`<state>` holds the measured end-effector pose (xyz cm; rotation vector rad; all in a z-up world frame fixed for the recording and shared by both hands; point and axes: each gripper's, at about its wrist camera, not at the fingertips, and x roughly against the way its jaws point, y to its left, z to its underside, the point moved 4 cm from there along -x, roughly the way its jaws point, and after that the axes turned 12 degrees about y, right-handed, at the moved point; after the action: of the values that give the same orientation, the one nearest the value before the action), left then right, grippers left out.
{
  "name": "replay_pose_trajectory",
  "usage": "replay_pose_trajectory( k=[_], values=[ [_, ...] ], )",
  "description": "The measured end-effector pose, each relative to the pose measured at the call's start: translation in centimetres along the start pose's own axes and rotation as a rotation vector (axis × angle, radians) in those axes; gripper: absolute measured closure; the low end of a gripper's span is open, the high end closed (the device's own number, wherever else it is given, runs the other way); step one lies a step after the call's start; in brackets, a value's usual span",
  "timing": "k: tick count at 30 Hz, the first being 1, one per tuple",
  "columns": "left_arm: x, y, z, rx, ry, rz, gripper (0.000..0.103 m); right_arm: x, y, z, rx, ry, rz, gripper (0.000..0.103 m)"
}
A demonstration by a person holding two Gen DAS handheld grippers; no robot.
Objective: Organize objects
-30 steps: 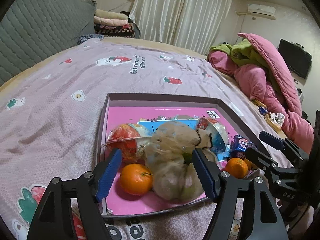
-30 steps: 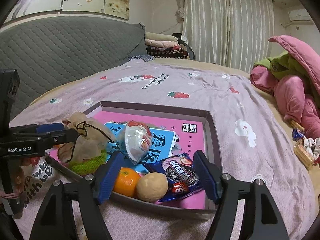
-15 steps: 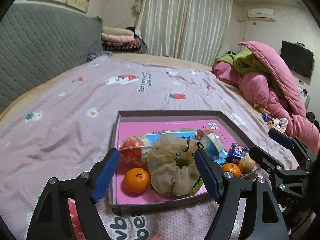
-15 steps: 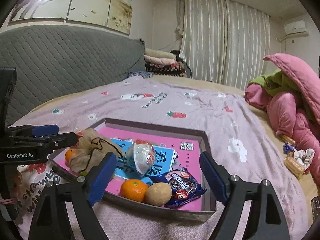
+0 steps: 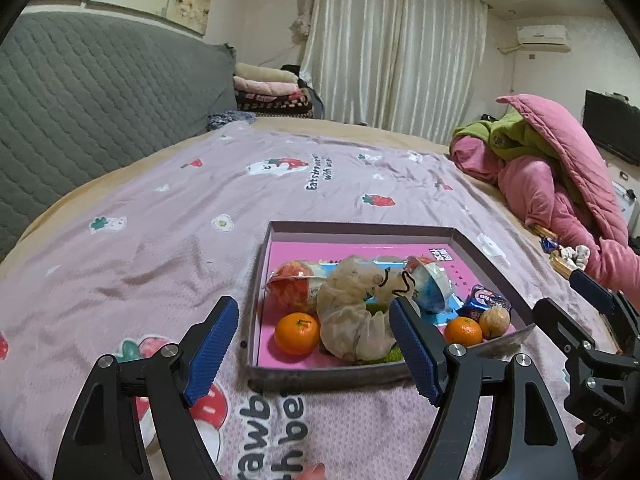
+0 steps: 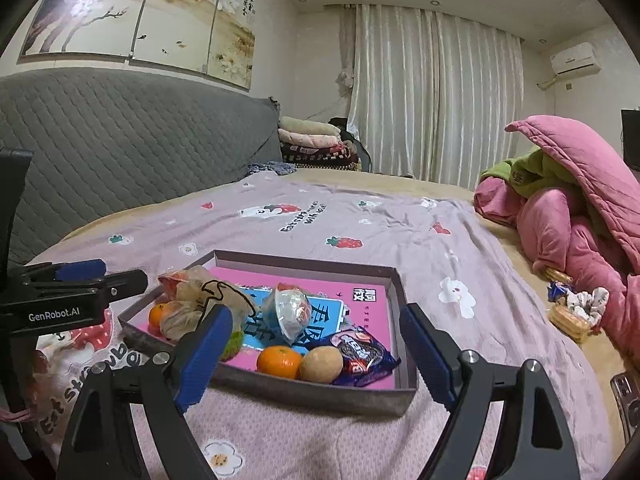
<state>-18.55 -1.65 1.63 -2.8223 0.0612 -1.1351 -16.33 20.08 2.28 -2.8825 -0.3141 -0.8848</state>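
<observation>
A grey-walled box with a pink floor (image 5: 360, 229) (image 6: 304, 394) lies on the bed. It holds two mandarins (image 5: 297, 333) (image 6: 279, 361), a beige drawstring pouch (image 5: 352, 320) (image 6: 192, 300), a red clear-wrapped snack (image 5: 294, 286), a blue and white packet (image 5: 430, 286) (image 6: 291, 312), a walnut-like ball (image 5: 494, 322) (image 6: 321, 364) and a cookie packet (image 5: 484, 300) (image 6: 360, 354). My left gripper (image 5: 314, 350) is open and empty, in front of the box's near wall. My right gripper (image 6: 314, 354) is open and empty, in front of the box.
The box sits on a lilac strawberry-print blanket (image 5: 180, 232). A heap of pink and green bedding (image 5: 560, 168) lies at the right, with small snacks (image 6: 572, 308) beside it. A grey quilted headboard (image 5: 100, 92) runs along the left.
Both grippers have drawn back and up from the box, so it looks smaller and farther away. Both stay open and empty. The objects in the box have not moved.
</observation>
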Motion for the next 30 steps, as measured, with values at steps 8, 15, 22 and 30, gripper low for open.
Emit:
replay_pose_trajectory(
  k=[8,15,22,30],
  values=[
    [1.6,-0.4,2.6,-0.019,0.018,-0.019,0.024,1.6,0.5,1.3,0.000,0.006,0.018,0.018],
    [2.9,-1.3,4.7,-0.034,0.035,-0.009,0.024,3.1,1.1,3.1,0.008,0.022,0.032,0.018],
    [4.1,-2.5,6.5,-0.063,0.056,0.008,0.024,4.0,1.8,4.3,0.027,0.037,0.064,0.018],
    [4.7,-2.6,7.6,-0.074,0.064,-0.002,0.024,4.6,3.2,5.3,0.058,0.050,0.071,0.018]
  ],
)
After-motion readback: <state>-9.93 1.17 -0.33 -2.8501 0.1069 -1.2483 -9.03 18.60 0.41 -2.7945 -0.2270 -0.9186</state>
